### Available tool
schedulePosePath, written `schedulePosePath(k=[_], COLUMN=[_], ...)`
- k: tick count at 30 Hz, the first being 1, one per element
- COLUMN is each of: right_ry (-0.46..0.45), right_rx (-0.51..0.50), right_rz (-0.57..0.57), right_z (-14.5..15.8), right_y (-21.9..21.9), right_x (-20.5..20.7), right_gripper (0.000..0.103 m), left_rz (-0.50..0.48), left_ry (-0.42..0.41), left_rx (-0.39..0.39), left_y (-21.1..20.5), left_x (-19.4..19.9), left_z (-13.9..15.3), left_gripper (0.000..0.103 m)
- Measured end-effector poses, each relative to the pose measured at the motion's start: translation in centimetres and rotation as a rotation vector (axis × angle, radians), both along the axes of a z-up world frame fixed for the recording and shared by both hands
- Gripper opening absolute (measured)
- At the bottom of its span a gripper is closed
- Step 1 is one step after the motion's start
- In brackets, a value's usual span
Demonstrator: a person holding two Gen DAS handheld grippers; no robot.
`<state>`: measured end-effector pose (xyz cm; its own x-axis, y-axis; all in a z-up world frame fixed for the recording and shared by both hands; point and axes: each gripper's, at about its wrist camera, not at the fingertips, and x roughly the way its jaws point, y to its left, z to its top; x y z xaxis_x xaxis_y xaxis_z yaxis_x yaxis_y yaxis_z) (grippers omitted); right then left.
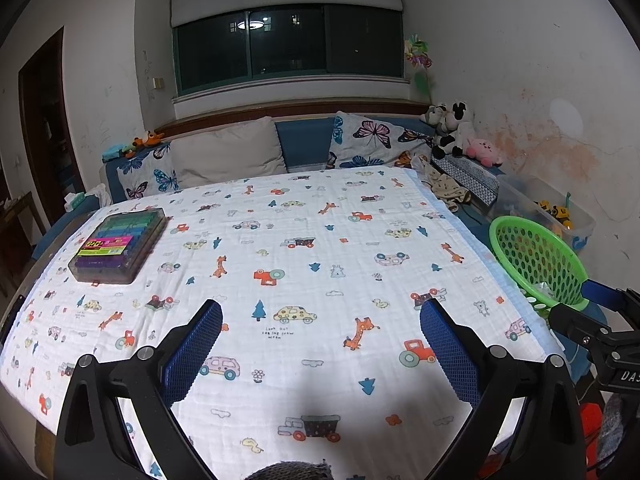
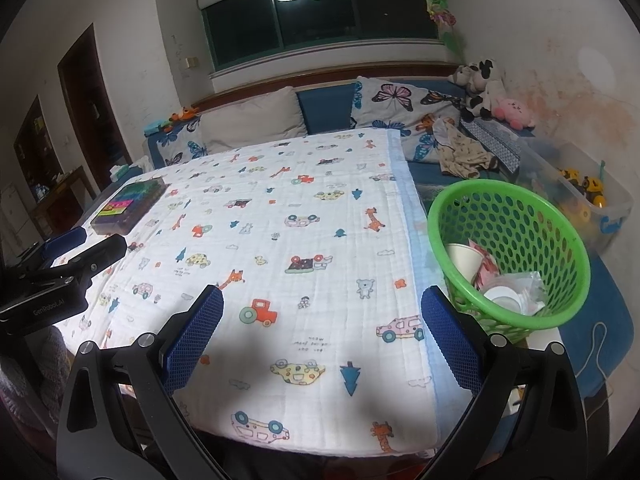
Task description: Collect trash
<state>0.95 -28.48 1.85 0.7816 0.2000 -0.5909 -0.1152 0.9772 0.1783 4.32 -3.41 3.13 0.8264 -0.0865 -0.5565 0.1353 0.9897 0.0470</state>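
A green perforated basket stands off the table's right edge and holds a paper cup, a white lid and crumpled clear and pink wrappers. The same basket shows at the right of the left wrist view. My left gripper hovers open over the patterned cloth near the front edge, nothing between its blue pads. My right gripper is open too, empty, over the cloth just left of the basket. The left gripper also appears at the left of the right wrist view.
A white cloth printed with cars and giraffes covers the table. A clear case of coloured markers lies at its far left. Behind are a blue sofa with pillows, plush toys and a clear toy bin.
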Motion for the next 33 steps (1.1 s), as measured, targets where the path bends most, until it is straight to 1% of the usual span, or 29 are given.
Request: schedulePosePath(k=[33], right_ry=[0.002], right_rx=[0.001], right_rz=[0.004], right_z=[-0.36], right_y=[-0.01], right_x=[0.09], right_gripper=[0.098], left_rz=[0.003], left_ry=[0.004], left_rx=[0.001], left_y=[-0.08], left_x=[-0.26], left_z=[-0.59], left_gripper=[0.096])
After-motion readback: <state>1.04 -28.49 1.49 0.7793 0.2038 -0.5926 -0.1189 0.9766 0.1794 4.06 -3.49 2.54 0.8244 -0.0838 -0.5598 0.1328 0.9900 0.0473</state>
